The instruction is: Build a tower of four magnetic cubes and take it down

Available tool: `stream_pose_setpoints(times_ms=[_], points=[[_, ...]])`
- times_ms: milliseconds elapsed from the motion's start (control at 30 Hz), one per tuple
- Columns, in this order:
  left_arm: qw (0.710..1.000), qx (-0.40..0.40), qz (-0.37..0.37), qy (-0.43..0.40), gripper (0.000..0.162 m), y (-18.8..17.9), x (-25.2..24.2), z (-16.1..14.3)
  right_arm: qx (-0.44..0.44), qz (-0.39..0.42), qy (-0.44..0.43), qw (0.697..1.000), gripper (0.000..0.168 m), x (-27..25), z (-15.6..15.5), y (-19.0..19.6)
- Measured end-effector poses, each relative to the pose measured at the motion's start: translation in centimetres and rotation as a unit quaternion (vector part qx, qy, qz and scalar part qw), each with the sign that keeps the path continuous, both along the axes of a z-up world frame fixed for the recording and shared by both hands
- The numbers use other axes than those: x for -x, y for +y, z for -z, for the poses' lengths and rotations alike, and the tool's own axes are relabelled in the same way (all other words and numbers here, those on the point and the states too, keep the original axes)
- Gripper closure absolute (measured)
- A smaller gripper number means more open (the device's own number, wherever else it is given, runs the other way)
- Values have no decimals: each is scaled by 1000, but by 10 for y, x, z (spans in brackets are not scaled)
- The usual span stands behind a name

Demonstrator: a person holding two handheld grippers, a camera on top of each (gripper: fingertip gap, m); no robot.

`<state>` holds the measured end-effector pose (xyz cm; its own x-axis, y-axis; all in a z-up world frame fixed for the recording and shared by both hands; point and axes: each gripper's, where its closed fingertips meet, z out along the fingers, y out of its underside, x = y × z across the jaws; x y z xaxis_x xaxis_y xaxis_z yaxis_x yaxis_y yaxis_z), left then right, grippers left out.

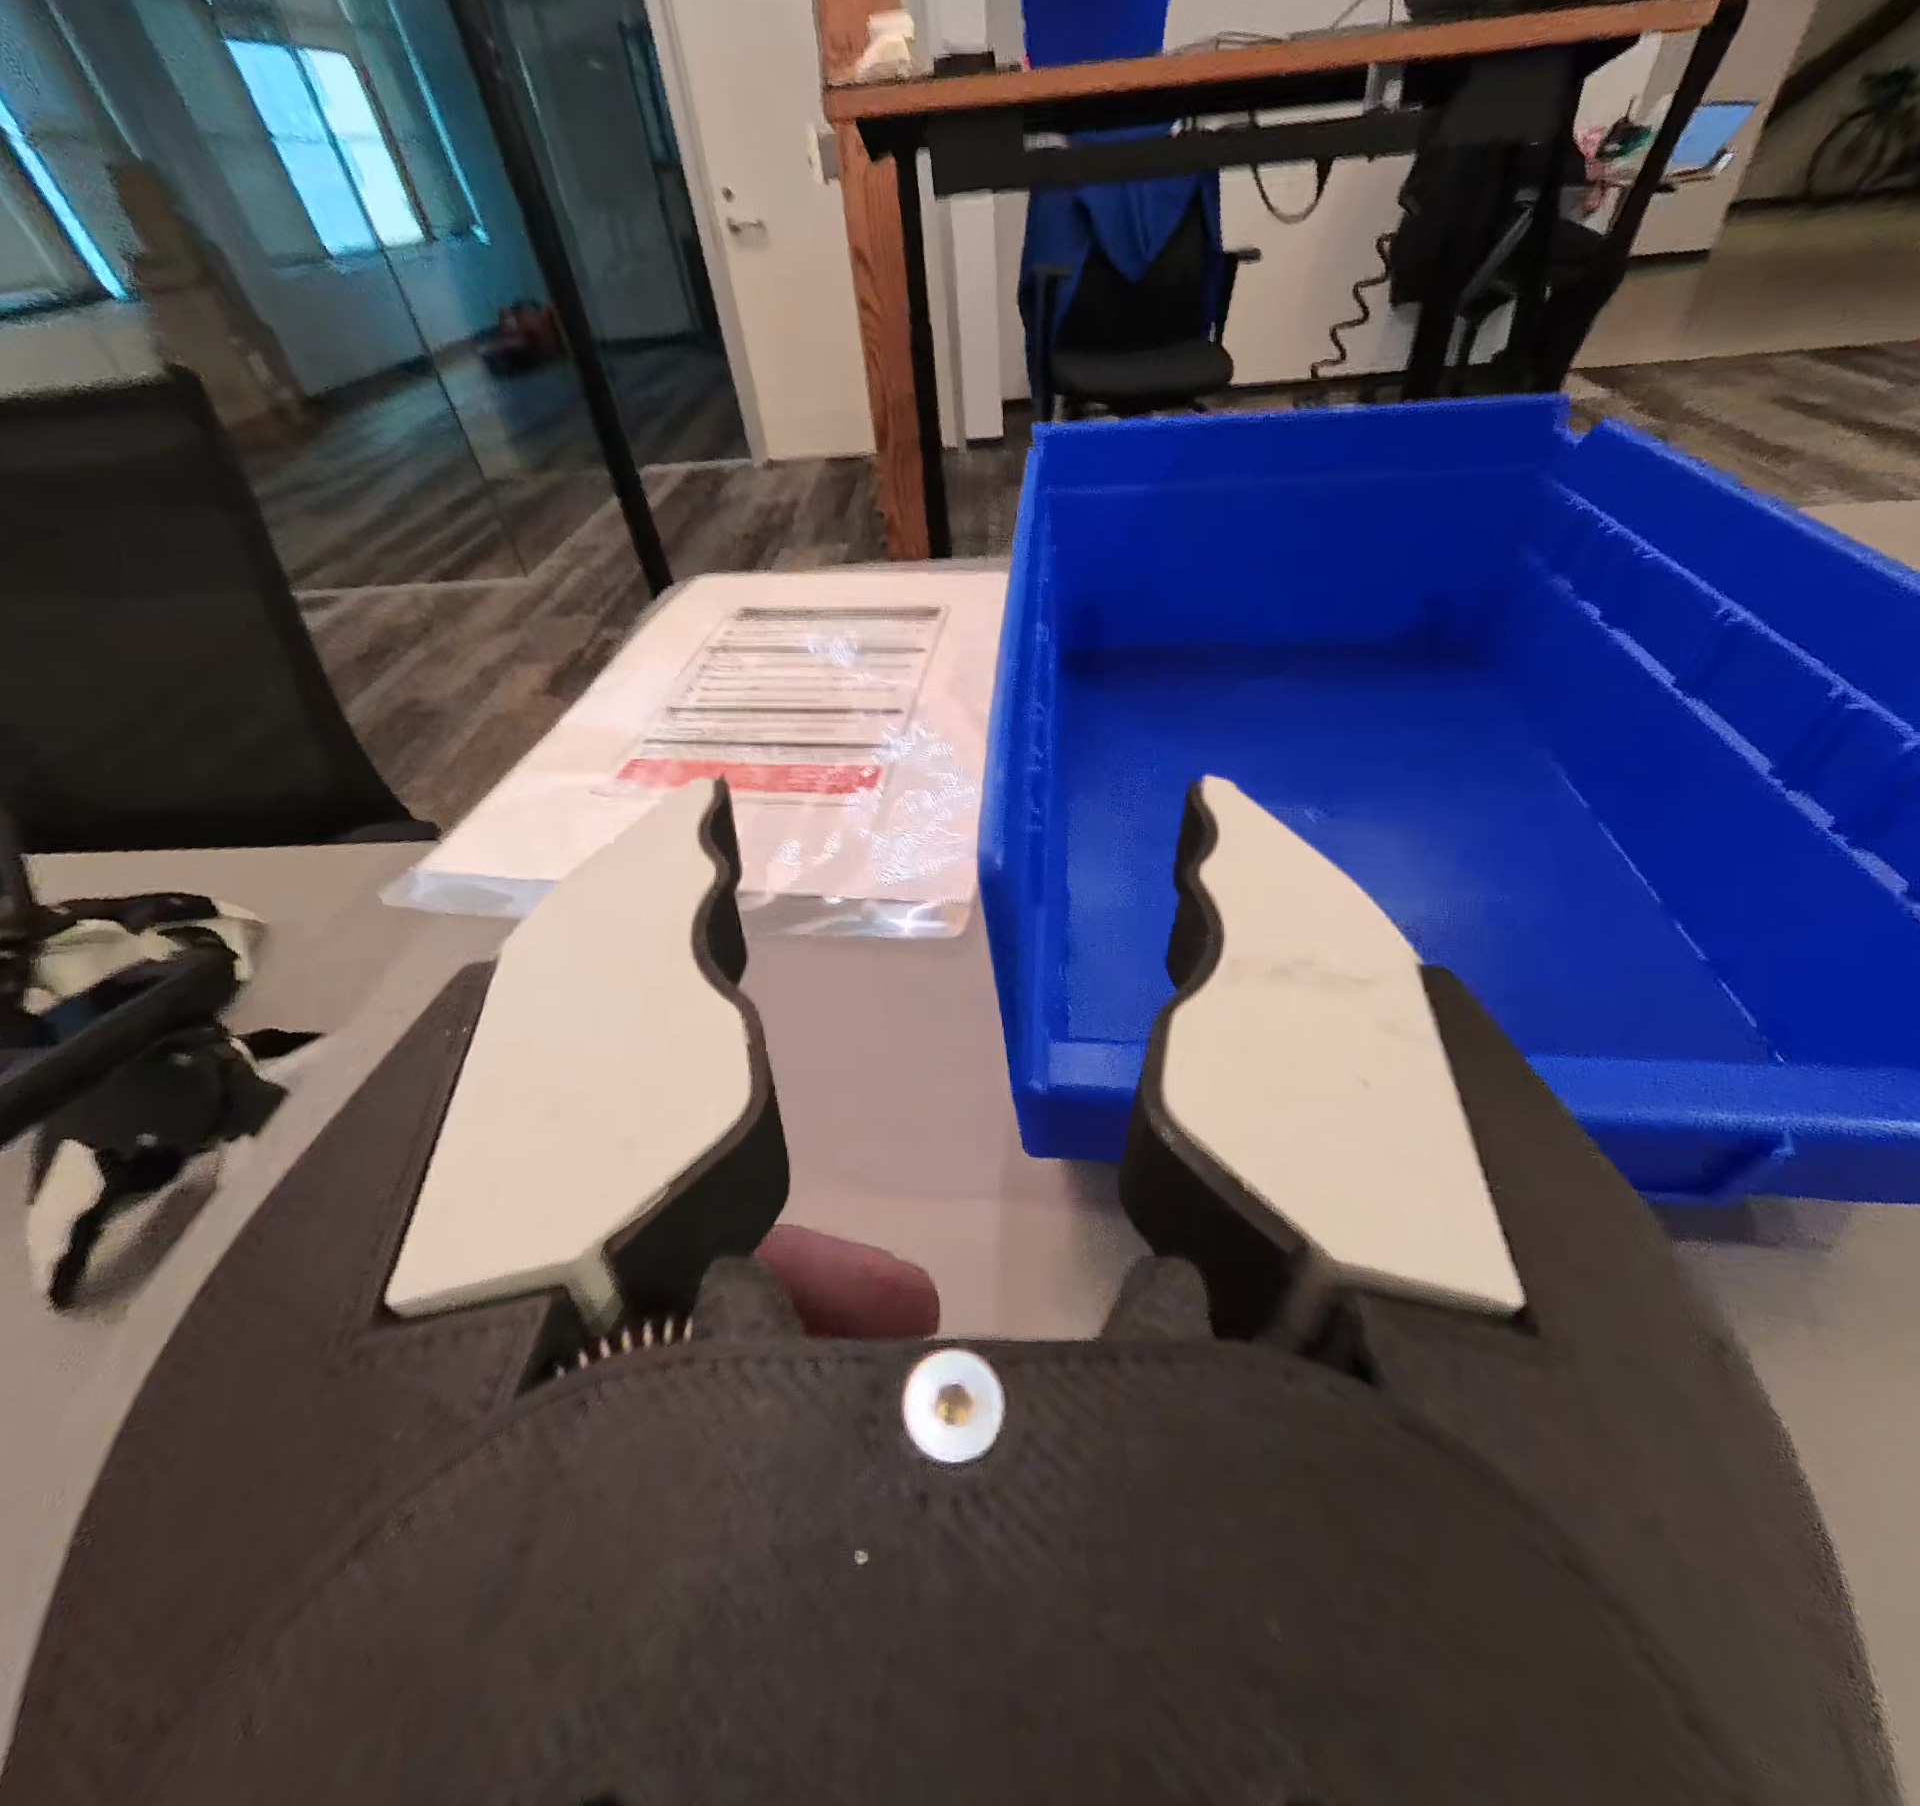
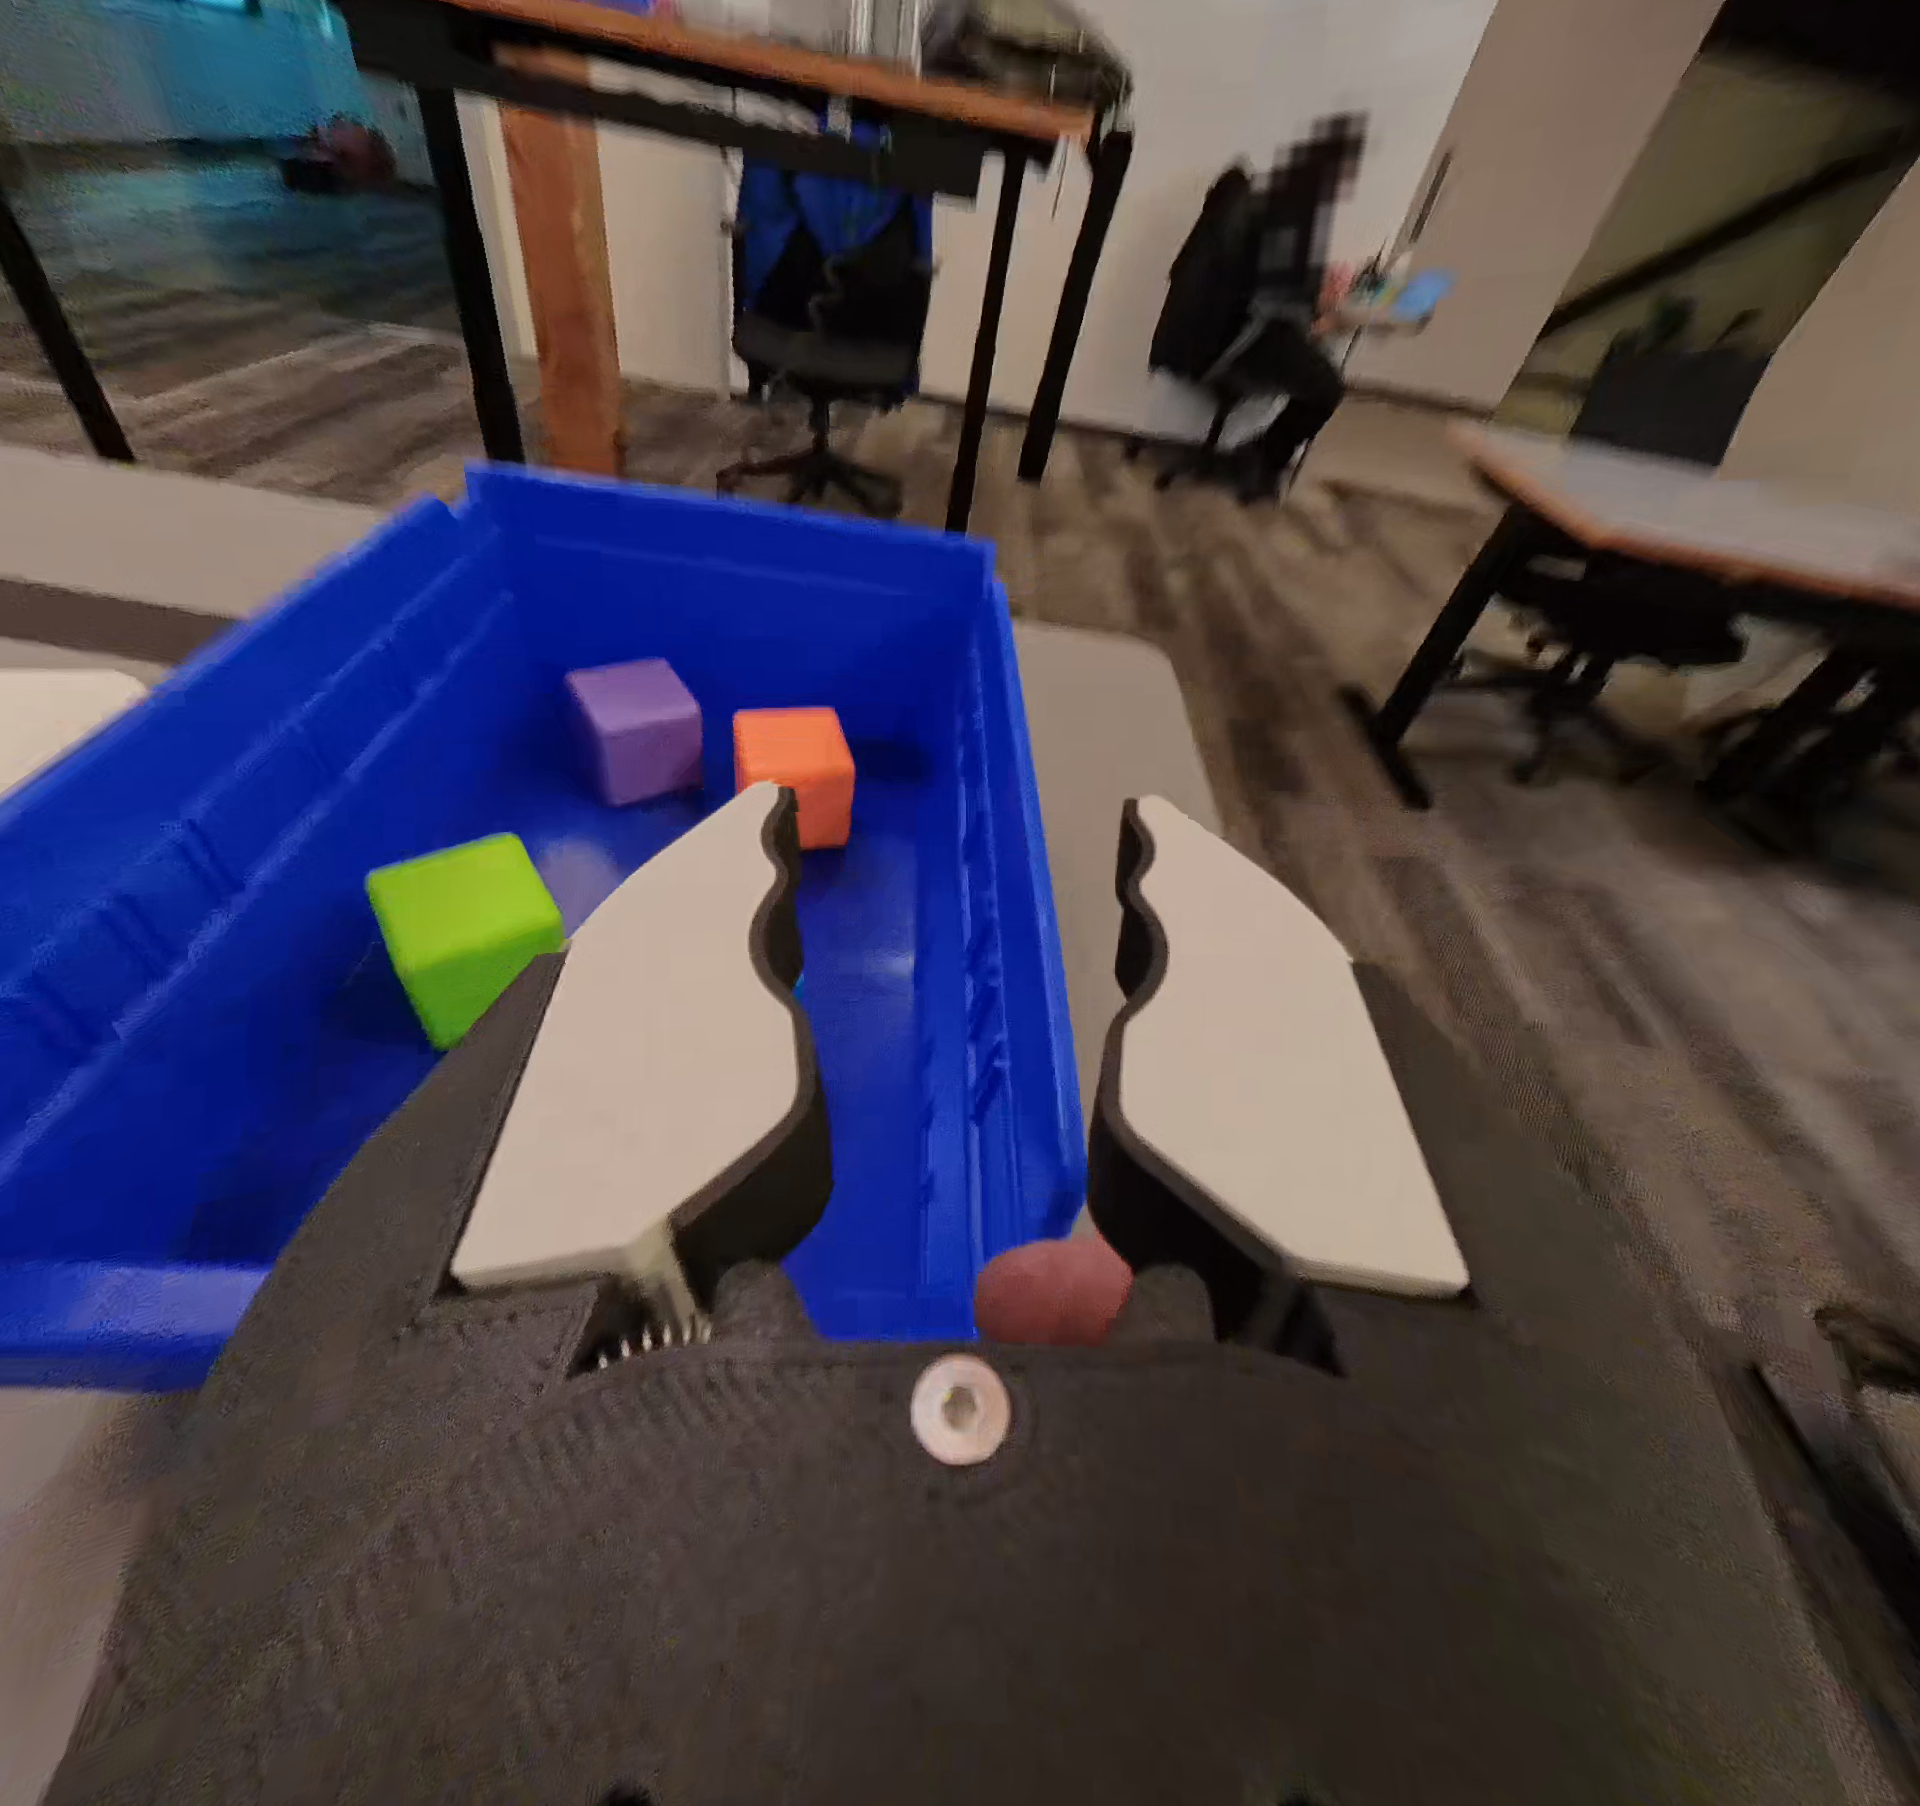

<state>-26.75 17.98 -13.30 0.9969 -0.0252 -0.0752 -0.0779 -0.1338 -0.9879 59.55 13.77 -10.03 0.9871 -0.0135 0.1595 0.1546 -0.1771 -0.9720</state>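
A blue bin [image 2: 997, 925] sits on the grey table. In the right wrist view it holds a purple cube [image 2: 634, 730], an orange cube [image 2: 795, 764] and a green cube [image 2: 462, 930]. A sliver of cyan shows behind my right gripper's left finger. My right gripper [image 2: 961, 806] is open and empty, above the bin's right wall, with the orange cube just beyond its left fingertip. My left gripper [image 1: 961, 790] is open and empty, above the table at the bin's left wall [image 1: 1013, 821]. The part of the bin seen in the left wrist view holds no cubes.
A clear plastic bag with a printed sheet [image 1: 800, 748] lies left of the bin. Black and white gear [image 1: 114, 1060] lies at the table's left. A black chair back [image 1: 156, 603] stands beyond the table. Wooden desks, office chairs and a seated person [image 2: 1268, 322] are in the background. The gap from one gripper's tips to the other's is roughly 85 cm.
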Motion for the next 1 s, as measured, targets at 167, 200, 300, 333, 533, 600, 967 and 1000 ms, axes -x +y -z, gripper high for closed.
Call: stream_pose_setpoints(times_ms=[167, 200, 300, 333, 533, 600, 967, 1000], points=[[999, 33, 12, 19, 80, 9, -5, 16, 101, 9, -6, 995, 103, -20, 51, 7], [999, 40, 18, 20, 86, 10, -7, 19, 111, 16, -6, 994, 105, -23, 55, 7], [997, 60, 20, 33, 98, 15, -8, 29, 123, 12, 12, 992, 117, -25, 60, 5], [997, 70, 22, 32, 104, 16, -8, 32, 126, 7, 20, 992, 120, -24, 61, 5], [992, 109, 48, 27, 141, 23, -10, 43, 144, -9, 52, 988, 148, -18, 65, 4], [992, 114, 54, 20, 149, 24, -10, 44, 149, -8, 56, 987, 157, -20, 66, 3], [989, 123, 79, -32, 159, 20, -13, 45, 154, -32, 85, 984, 163, -16, 66, -2], [989, 122, 76, -33, 159, 18, -12, 44, 154, -31, 86, 984, 163, -15, 66, -4]])
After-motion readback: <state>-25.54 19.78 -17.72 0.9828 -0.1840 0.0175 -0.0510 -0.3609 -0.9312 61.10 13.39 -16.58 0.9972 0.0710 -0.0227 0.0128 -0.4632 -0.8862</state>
